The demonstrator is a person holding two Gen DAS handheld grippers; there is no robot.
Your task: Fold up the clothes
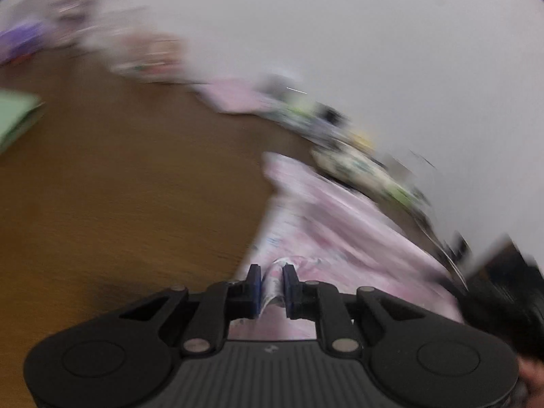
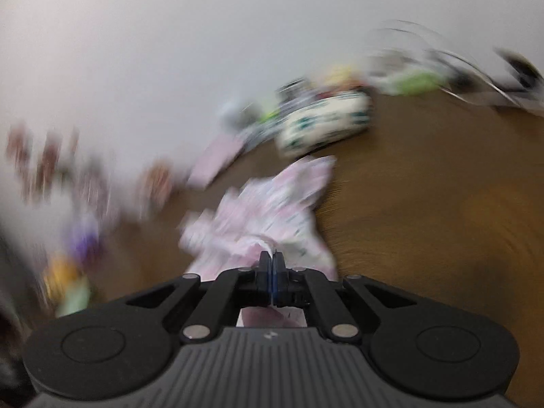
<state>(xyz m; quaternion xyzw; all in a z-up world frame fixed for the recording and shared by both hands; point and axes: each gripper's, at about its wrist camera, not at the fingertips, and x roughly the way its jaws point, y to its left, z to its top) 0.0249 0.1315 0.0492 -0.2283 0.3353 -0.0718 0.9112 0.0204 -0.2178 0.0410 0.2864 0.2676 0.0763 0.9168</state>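
Note:
A pale pink printed garment point(image 1: 340, 231) lies spread on the brown wooden table point(image 1: 119, 187), blurred by motion. My left gripper point(image 1: 272, 272) is shut on a bunched fold of its edge, the cloth standing up between the blue pads. In the right wrist view the same pink garment point(image 2: 268, 204) lies crumpled ahead. My right gripper point(image 2: 271, 258) is shut tight on a thin edge of it, with fabric poking out above the fingertips and showing below the jaws.
A white pouch with green print point(image 2: 323, 122) sits by the wall behind the garment, among blurred clutter point(image 1: 323, 115). A folded pink item point(image 2: 217, 159) lies left of it. A green folded cloth point(image 1: 17, 119) is at the far left. White wall point(image 1: 374, 34) behind.

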